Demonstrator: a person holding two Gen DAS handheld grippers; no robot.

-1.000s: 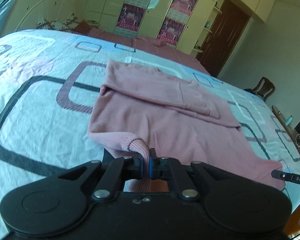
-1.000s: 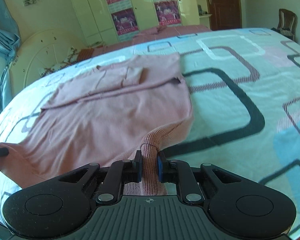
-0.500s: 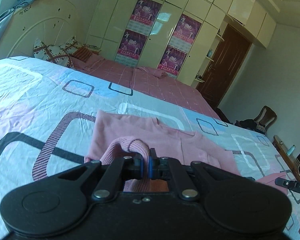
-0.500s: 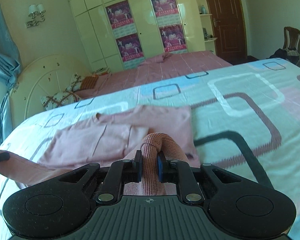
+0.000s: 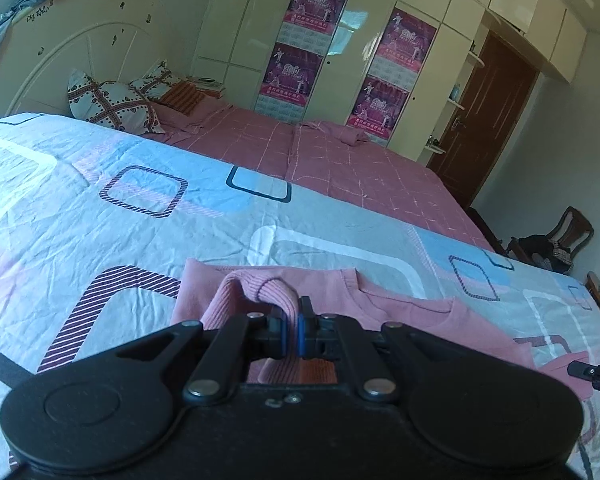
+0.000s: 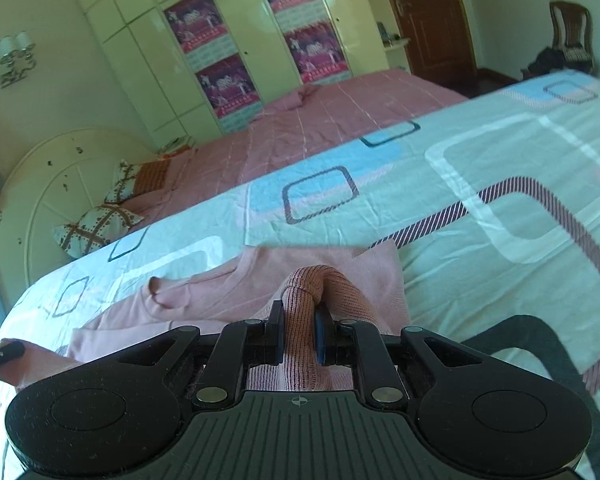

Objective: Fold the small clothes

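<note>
A pink knit sweater (image 5: 412, 312) lies on the patterned bed cover, its neckline toward the far side. My left gripper (image 5: 292, 330) is shut on the sweater's ribbed hem, which humps up over the fingers. My right gripper (image 6: 298, 336) is shut on the other ribbed corner of the pink sweater (image 6: 228, 296), a thick roll of fabric between the blue pads. Both held corners hang above the sweater's upper part, near the shoulders. The tip of the right gripper shows at the right edge of the left wrist view, and the left one's tip at the left edge of the right wrist view.
The bed cover (image 5: 100, 208) with square patterns spreads wide around the sweater. Behind it lies a pink checked sheet (image 5: 340, 168), pillows (image 5: 108, 104) by a white headboard, wardrobes with posters (image 5: 300, 40), a brown door (image 5: 496, 120) and a chair (image 5: 560, 244).
Both grippers carried the ribbed hem forward over the sweater toward its neckline, folding the lower half over the upper. Much less of the sweater shows in front of the fingers now.
</note>
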